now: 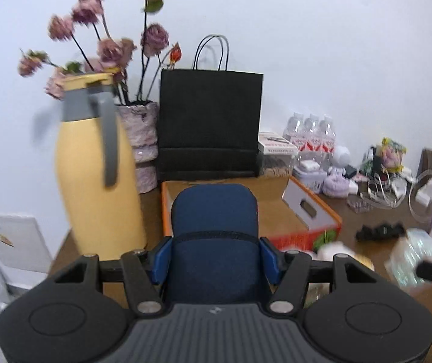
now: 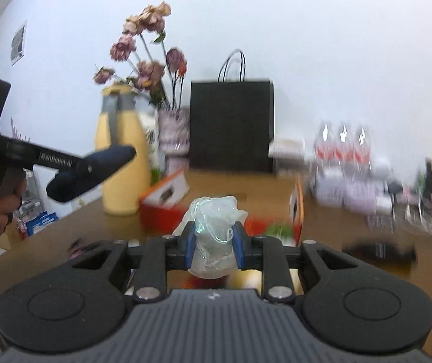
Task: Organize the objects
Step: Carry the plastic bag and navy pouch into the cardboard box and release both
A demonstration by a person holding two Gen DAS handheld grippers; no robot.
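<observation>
Navy pouch (image 1: 214, 242), yellow jug (image 1: 97, 169) with grey handle, black bag (image 1: 209, 124), orange-edged box (image 1: 315, 220), iridescent clear wrap (image 2: 214, 233).

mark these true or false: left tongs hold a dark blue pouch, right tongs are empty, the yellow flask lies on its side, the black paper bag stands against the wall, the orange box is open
1. The left tongs hold a dark blue pouch. True.
2. The right tongs are empty. False: they grip a clear crumpled plastic wrap.
3. The yellow flask lies on its side. False: it stands upright.
4. The black paper bag stands by the wall. True.
5. The orange box is open. True.
</observation>
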